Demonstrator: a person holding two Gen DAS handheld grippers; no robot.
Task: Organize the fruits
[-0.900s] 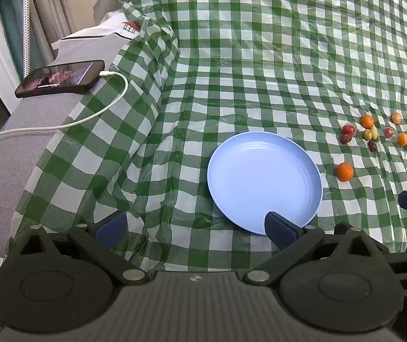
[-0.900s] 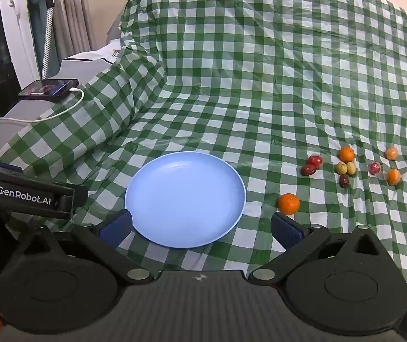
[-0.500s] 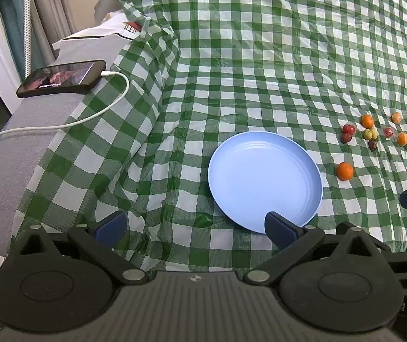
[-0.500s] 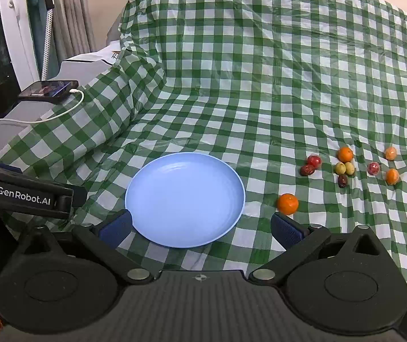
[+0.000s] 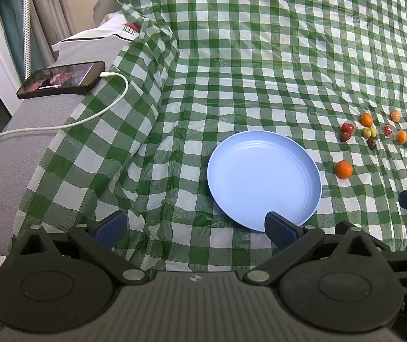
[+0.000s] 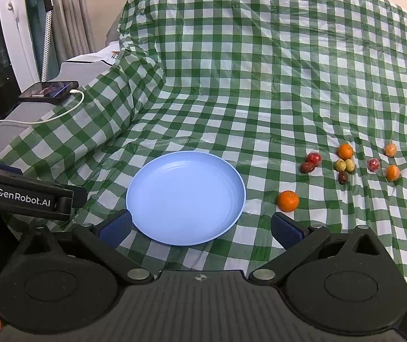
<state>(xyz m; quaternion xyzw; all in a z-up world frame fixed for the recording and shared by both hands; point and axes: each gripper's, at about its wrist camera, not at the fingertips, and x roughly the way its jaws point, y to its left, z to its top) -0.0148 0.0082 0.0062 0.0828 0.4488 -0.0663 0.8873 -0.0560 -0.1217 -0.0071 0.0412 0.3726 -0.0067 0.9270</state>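
Cloth [image 6: 260,85] is loose plastic w/ wrinkles; it could slip or bunch under a push. Plate [image 6: 186,199] sits bare, centre front. My left tongs [image 5: 195,228] and right tongs [image 6: 200,225] both gape apart, holding nothing. Fruits to the right: nearest orange [image 6: 288,201] is round and may roll; small ones [image 6: 344,165] are easy to squash or knock.

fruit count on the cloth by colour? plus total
Orange: 4
Red: 2
Dark red-brown: 2
Yellow-green: 2
Total: 10, all on the cloth, none on the blue plate.
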